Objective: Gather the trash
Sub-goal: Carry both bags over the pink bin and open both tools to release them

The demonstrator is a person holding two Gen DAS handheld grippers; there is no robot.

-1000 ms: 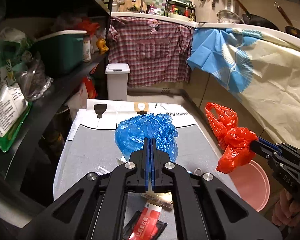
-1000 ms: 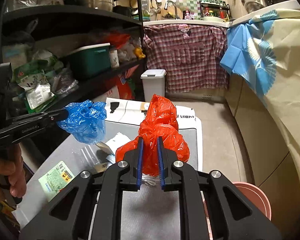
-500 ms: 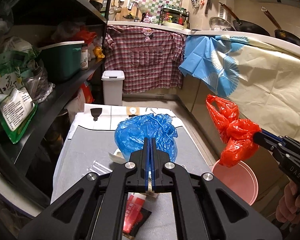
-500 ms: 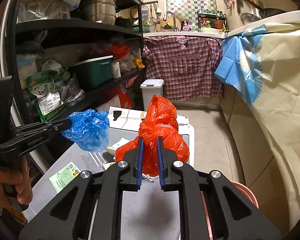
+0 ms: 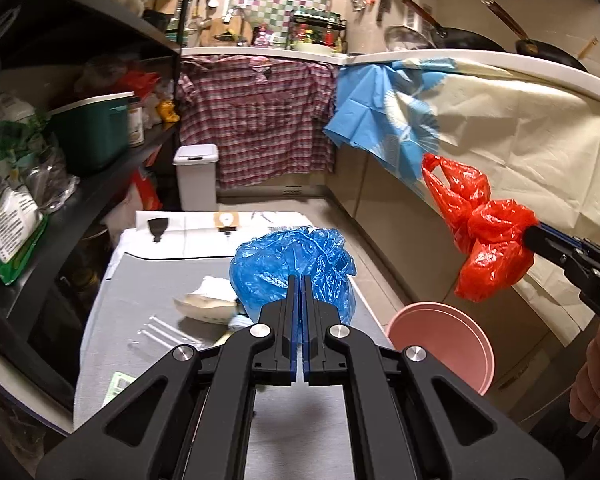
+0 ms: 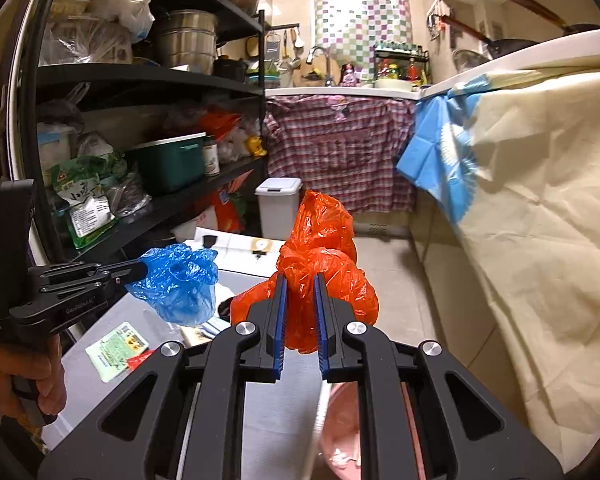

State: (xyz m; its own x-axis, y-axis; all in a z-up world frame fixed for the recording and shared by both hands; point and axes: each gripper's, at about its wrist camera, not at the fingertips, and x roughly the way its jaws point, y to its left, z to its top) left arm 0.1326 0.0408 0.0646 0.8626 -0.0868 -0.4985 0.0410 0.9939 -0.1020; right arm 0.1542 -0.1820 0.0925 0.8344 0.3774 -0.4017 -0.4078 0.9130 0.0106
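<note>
Black jaws of the left hand-held gripper (image 5: 301, 284) are pressed together on a pinch of the blue bag (image 5: 292, 268), which hangs clear above the grey worktop (image 5: 140, 280). The right hand-held gripper (image 6: 299, 280) stands narrowly parted, its pads squeezing the bunched red bag (image 6: 324, 264), which is also in the air. Compared with a second ago both bags sit higher and have been carried across, so the pink basin (image 5: 452, 340) beside the worktop now shows more fully below the red bag; that looks like the place where the trash is meant to go. Left on the worktop are a crumpled white paper (image 5: 208, 300), a clear wrapper (image 5: 160, 332) and a green-printed packet (image 6: 116, 350), so collection seems unfinished. Farther off stand a white lidded bin (image 5: 196, 180) and a plaid cloth (image 5: 260, 120).
</note>
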